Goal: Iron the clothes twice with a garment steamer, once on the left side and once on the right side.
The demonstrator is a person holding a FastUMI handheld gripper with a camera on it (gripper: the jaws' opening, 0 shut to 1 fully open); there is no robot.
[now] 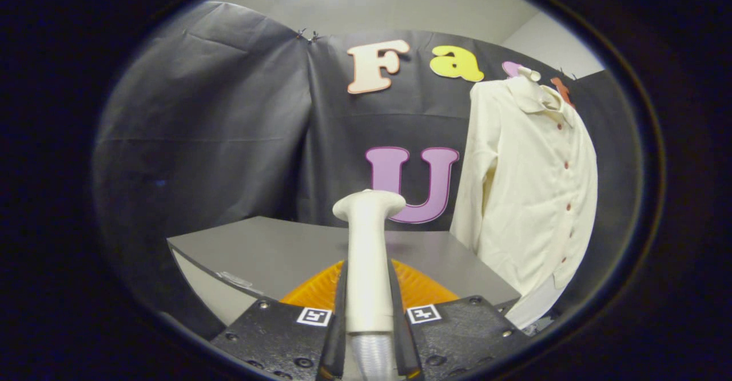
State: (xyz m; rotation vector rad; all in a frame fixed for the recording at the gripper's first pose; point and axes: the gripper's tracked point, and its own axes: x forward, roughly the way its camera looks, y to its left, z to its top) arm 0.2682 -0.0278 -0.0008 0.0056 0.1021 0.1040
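A cream-white garment steamer (368, 255) stands upright between my fingers, its flat head at the top and a ribbed hose at its base. My gripper (369, 312) is shut on the steamer's handle, both fingers pressing its sides. A cream button-up shirt (529, 192) with small red buttons hangs on a hanger beyond the fingers and to the right of the steamer head. The shirt's front faces me, and its hem drops past the table's far right corner. The steamer head is well short of the shirt, apart from it.
A grey table (274, 249) lies below and ahead of the fingers. An orange ribbed object (426, 289) sits on it just behind the steamer handle. Black cloth walls (217, 129) close the booth behind the table and shirt.
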